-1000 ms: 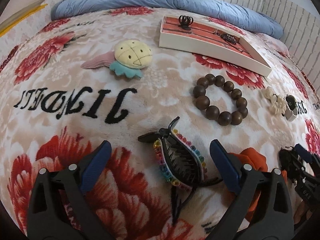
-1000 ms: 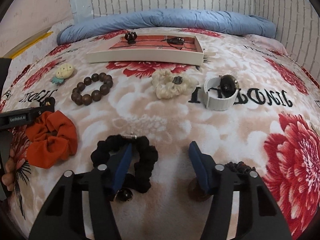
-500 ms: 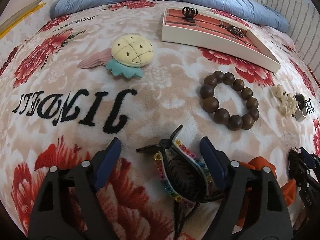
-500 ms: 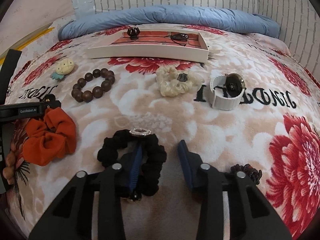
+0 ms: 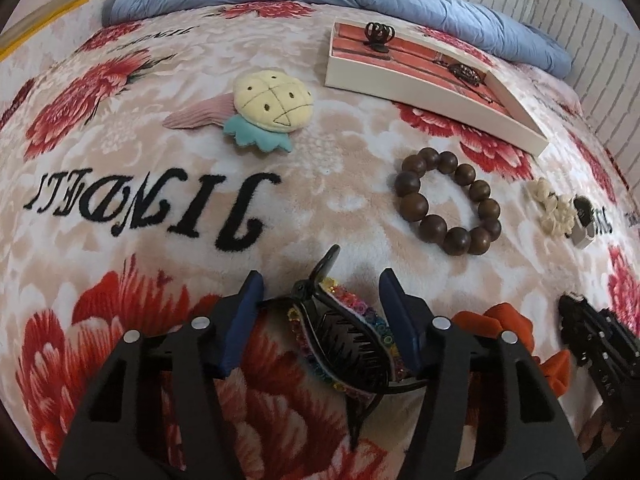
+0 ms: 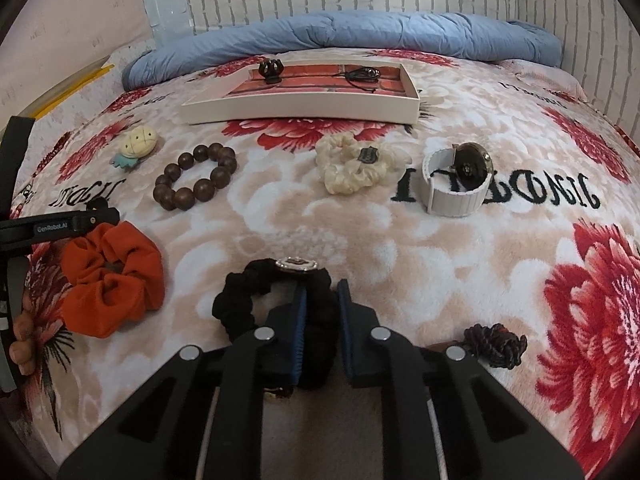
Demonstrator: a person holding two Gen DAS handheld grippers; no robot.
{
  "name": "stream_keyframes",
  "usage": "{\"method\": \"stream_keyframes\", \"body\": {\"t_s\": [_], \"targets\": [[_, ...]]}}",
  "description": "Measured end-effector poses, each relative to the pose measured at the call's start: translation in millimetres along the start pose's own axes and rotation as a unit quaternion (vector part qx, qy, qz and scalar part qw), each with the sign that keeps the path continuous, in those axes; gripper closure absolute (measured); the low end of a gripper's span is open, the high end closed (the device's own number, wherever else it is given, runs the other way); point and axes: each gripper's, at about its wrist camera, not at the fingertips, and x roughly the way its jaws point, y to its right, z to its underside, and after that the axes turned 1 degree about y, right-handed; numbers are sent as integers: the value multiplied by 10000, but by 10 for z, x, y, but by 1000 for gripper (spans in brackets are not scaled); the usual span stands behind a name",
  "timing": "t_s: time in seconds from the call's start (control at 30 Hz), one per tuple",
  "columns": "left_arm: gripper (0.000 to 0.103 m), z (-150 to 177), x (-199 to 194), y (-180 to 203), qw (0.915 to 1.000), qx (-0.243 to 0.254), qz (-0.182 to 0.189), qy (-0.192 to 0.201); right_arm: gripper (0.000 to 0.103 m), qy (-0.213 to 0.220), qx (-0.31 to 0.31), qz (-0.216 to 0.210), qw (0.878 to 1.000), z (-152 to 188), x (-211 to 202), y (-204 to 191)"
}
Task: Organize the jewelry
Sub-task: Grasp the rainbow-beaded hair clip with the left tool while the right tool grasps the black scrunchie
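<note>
My left gripper (image 5: 320, 312) is open, its fingers on either side of a black claw clip with a rainbow bead edge (image 5: 344, 340) lying on the blanket. My right gripper (image 6: 322, 316) is shut on the right side of a black scrunchie with a silver charm (image 6: 248, 300). The white jewelry tray (image 6: 296, 110) stands at the back and holds a small black claw clip (image 6: 270, 70) and a dark hair tie (image 6: 362, 74); it also shows in the left wrist view (image 5: 420, 96).
On the floral blanket lie a wooden bead bracelet (image 6: 196, 178), an orange scrunchie (image 6: 114, 280), a cream scrunchie (image 6: 356, 162), a watch on a white band (image 6: 456, 184), a pineapple plush clip (image 5: 268, 108) and a brown hair tie (image 6: 496, 344). A blue duvet (image 6: 340, 36) lines the back.
My left gripper moved forward and narrowed around the rainbow claw clip. My right gripper closed on the black scrunchie's right side.
</note>
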Motion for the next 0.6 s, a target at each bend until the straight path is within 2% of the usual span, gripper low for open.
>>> {"method": "stream_keyframes", "body": {"t_s": [0.3, 0.6], "targets": [[46, -7, -46, -46, 9998, -140, 101, 43, 90, -7, 52, -76, 10000, -12, -13, 20], [48, 8, -209, -79, 9993, -159, 165, 302, 91, 93, 85, -178, 9998, -67, -92, 32]]}}
